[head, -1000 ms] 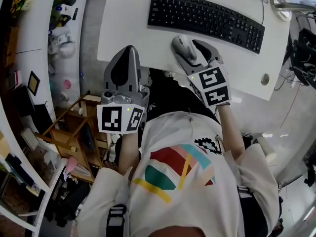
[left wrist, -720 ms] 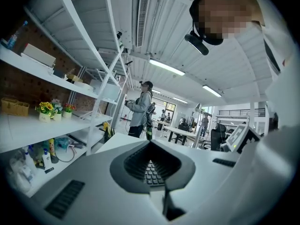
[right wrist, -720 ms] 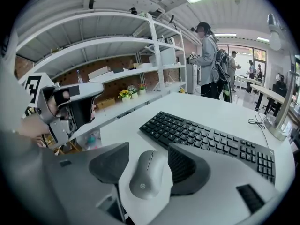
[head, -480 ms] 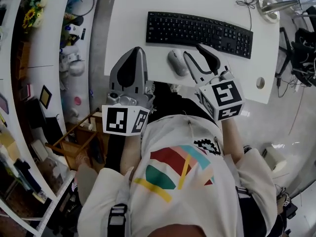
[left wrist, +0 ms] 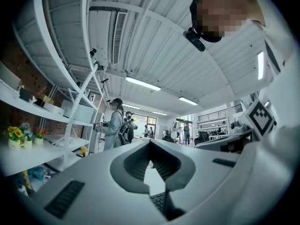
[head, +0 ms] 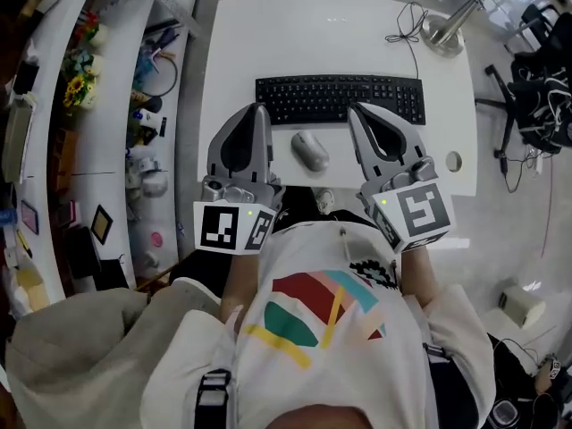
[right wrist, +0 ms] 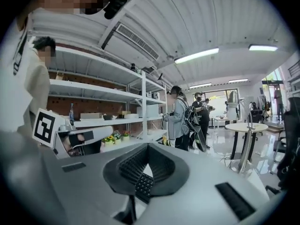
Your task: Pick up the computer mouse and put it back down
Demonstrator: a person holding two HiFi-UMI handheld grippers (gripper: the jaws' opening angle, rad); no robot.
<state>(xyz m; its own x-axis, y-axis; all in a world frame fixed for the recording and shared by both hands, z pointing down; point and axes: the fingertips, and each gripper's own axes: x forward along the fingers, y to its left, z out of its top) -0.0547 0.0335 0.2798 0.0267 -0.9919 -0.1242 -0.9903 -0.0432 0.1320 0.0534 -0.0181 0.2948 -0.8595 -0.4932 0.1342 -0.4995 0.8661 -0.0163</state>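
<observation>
Flanking mouse [head: 309,150] on desk [head: 234,43], L claw [head: 257,111] shut, empty, R claw [head: 356,113] just closed, empty too

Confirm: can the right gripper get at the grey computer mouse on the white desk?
Probably yes. The grey computer mouse lies uncovered before the black keyboard. The right gripper, to its side, has just closed its jaws on nothing; they must reopen first.

Strip lights [right wrist: 197,55] are glowing overhead, white shelving [right wrist: 93,93] is lining a brick wall [right wrist: 89,106], and a glossy floor [head: 518,195] is shining around the white desk [head: 232,70].
</observation>
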